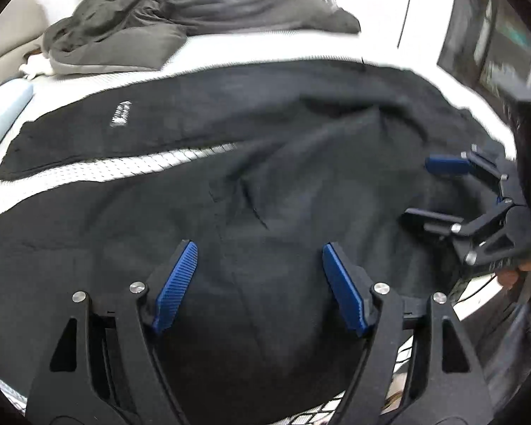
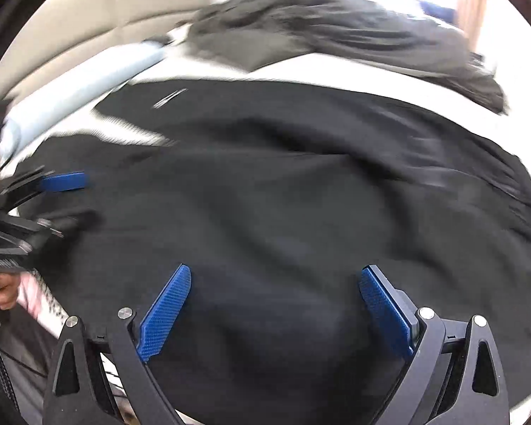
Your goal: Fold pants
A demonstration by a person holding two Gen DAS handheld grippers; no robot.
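With the black fabric pants (image 1: 251,177) spread flat across the white mattress (image 1: 230,49), I've got both grippers over them. My left gripper (image 1: 258,276) has its blue ribbed pads (image 1: 176,285) spread apart, nothing pinched. My right gripper (image 2: 276,304) is the same, fingers wide. A crumpled grey garment (image 1: 180,14) lies behind.

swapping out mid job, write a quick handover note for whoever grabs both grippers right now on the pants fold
Left gripper: open, nothing between the pads, hovering over the near part of the pants.
Right gripper: open, empty, over the same dark cloth beside the left one.
Black pants: spread flat across the white mattress, legs side by side, some wrinkles in the middle.
Grey pile of clothes: behind them, separate.
Done: laid out only.
Left: all the folding.
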